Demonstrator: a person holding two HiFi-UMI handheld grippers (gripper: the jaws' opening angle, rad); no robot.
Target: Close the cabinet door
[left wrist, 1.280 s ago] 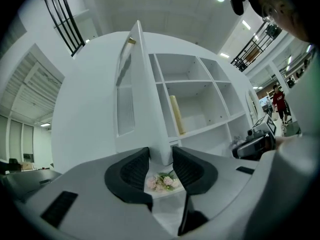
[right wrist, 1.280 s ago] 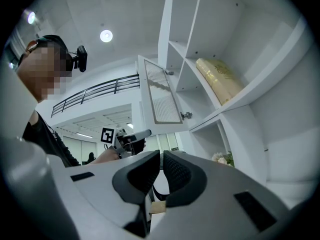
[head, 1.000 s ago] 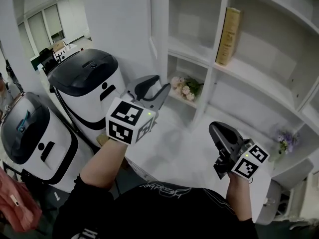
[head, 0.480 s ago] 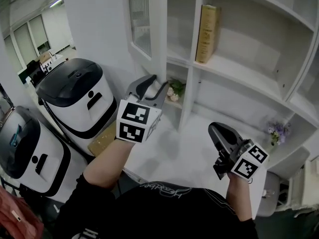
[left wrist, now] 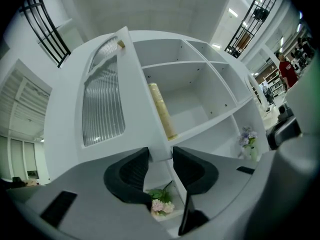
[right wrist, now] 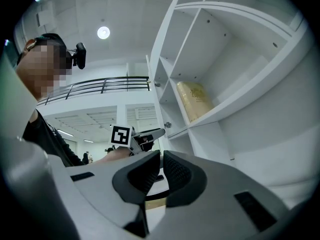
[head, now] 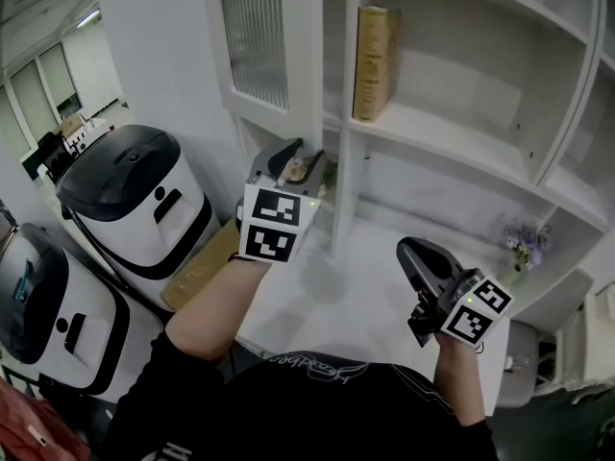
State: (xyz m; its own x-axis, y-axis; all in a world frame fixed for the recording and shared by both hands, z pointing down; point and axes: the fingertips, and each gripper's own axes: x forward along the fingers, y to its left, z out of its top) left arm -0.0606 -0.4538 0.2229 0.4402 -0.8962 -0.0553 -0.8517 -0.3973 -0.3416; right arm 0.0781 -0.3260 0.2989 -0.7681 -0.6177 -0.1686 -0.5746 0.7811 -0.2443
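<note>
Cabinet door (head: 258, 41) hangs open, upper left. Our left gripper (left wrist: 160, 160) sits spread at its lower corner, right gripper (right wrist: 159, 159) clenched, empty. We risk glancing off the edge, leaving it ajar.

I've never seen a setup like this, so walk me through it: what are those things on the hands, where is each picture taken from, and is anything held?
A person holds a two-jaw gripper in each hand. The head view looks down from a camera on the head; each gripper view rides on its gripper. The left gripper has open jaws by the lower corner of the open cabinet door, gripping nothing. The right gripper is shut and empty. A book stands on a shelf.
</note>
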